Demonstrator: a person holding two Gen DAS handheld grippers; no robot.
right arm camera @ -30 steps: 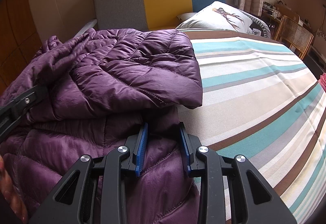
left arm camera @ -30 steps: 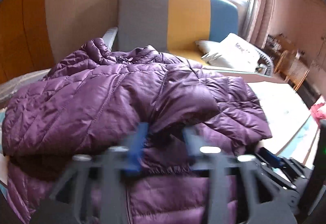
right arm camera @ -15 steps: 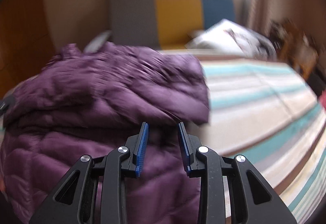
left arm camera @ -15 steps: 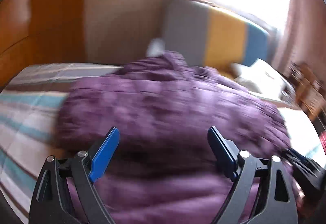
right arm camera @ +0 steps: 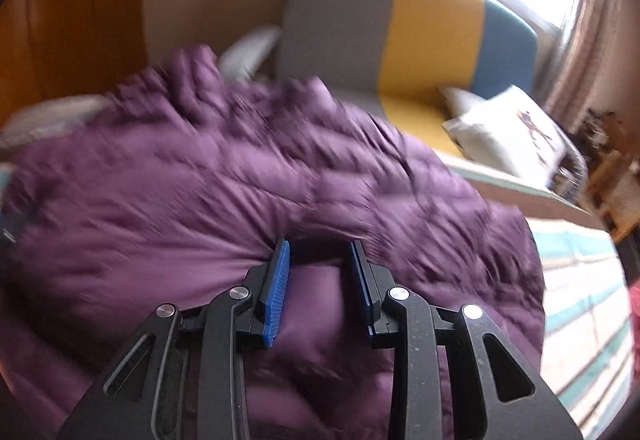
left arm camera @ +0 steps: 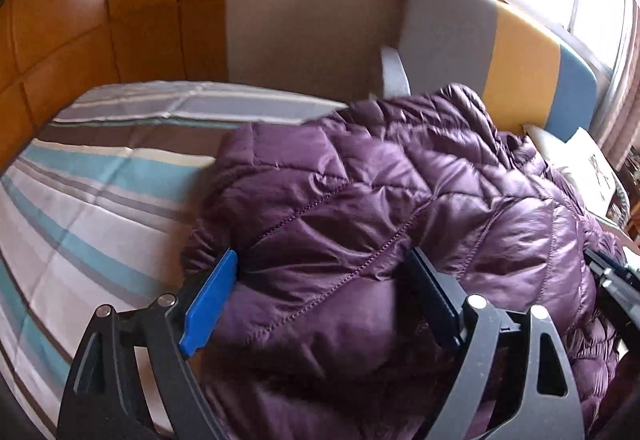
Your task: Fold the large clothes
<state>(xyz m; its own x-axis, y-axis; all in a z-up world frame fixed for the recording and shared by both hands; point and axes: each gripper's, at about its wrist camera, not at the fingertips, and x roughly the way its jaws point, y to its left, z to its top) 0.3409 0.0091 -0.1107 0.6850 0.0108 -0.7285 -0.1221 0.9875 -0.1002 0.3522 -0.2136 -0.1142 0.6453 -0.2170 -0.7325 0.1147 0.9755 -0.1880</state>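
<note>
A purple quilted down jacket (left arm camera: 380,207) lies bunched in folds on a striped bed. My left gripper (left arm camera: 320,280) is at the jacket's left edge with its jaws spread wide. A thick fold of the jacket bulges between them, and the blue left pad (left arm camera: 208,304) rests against the fold's side. In the right wrist view the jacket (right arm camera: 200,179) is blurred by motion. My right gripper (right arm camera: 318,272) has a narrow gap, shut on a pinch of purple fabric whose creases radiate from the left pad (right arm camera: 276,288).
The striped sheet (left arm camera: 80,199) shows left of the jacket and also at the right (right arm camera: 580,300). An orange padded headboard (left arm camera: 60,19) is at the far left. A grey, yellow and blue sofa (right arm camera: 420,23) with a white cushion (right arm camera: 508,131) stands behind the bed by the window.
My left gripper's jaws have spread wide, and it has swung left to the jacket's left edge. My right gripper has moved left over the jacket, keeping its narrow gap.
</note>
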